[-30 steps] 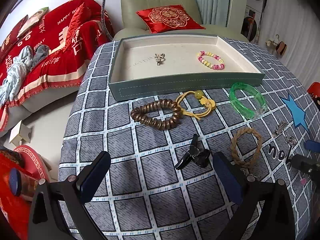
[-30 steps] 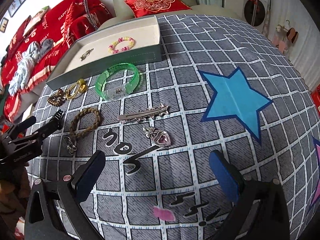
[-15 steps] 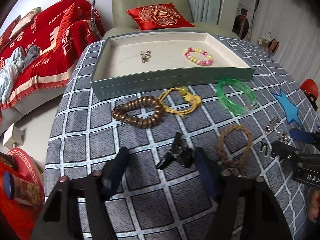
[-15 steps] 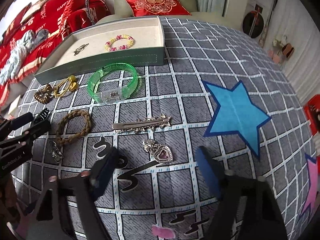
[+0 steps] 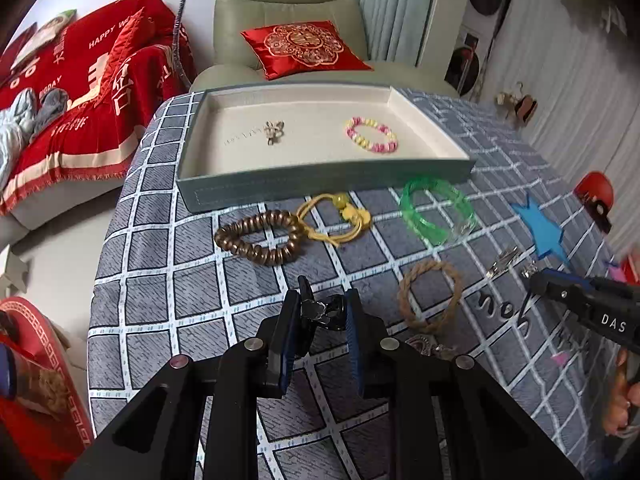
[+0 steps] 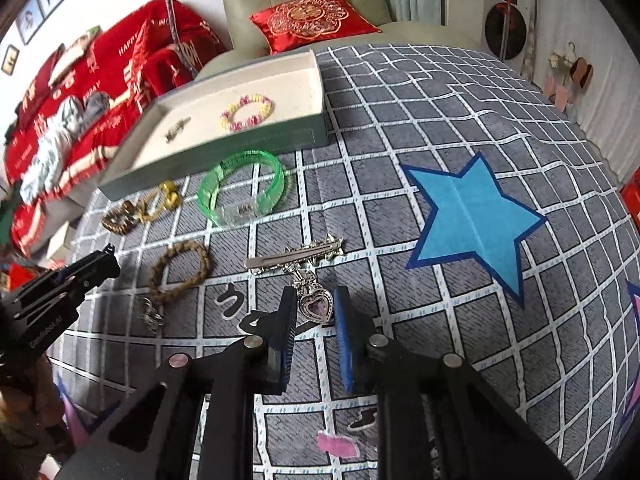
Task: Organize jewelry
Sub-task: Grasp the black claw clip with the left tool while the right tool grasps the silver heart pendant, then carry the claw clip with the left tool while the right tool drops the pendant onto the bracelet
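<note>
My left gripper (image 5: 322, 312) was closing on the black clip (image 5: 324, 309) and my right gripper (image 6: 316, 310) on the heart charm (image 6: 317, 305), and either small thing could have slipped out.

Soft, even daylight fills the room, and the gripper frames lay only faint shadows on the grey checked cloth (image 6: 400, 208). Both views bow strongly and darken to black at the corners. The tray (image 6: 224, 160) edge smears with slight motion blur.

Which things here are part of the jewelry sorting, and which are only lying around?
Part of the job: tray, black clip, heart pendant, green bangle, braided bracelet, silver hair clip.

Lying around: red cushion, armchair, red blanket.
</note>
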The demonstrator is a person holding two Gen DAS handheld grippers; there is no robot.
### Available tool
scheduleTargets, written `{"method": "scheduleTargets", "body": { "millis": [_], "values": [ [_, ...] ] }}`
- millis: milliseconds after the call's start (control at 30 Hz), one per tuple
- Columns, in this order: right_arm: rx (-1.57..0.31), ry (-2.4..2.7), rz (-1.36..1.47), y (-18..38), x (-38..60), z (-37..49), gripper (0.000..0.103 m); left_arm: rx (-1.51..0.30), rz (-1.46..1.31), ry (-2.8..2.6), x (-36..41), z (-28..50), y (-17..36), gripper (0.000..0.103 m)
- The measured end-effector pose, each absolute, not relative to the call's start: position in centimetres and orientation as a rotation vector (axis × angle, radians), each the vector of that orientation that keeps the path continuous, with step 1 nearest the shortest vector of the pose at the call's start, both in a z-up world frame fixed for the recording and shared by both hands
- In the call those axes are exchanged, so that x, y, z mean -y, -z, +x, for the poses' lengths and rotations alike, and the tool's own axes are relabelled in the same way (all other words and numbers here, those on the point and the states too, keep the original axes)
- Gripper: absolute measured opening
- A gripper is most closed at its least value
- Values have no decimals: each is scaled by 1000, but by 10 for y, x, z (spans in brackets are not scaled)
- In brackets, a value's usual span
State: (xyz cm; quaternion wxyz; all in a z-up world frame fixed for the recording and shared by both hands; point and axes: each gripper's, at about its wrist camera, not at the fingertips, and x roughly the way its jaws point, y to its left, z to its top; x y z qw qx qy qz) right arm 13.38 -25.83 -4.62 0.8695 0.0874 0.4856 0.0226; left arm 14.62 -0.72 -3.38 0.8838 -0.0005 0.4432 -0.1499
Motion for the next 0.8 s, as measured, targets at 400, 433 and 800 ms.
{"method": "scheduleTargets", "body": {
  "millis": [400, 433, 800],
  "values": [
    [-951, -119, 267, 6, 262, 137, 20, -878, -57, 318, -11, 150, -10, 38],
    [-944, -132, 274, -1, 263, 141, 20, -871, -55, 314, -12, 152, -16, 38],
    [-886, -222, 289, -60, 259, 210, 20, -735, -14, 245, -21, 212, -97, 38]
  ]
}}
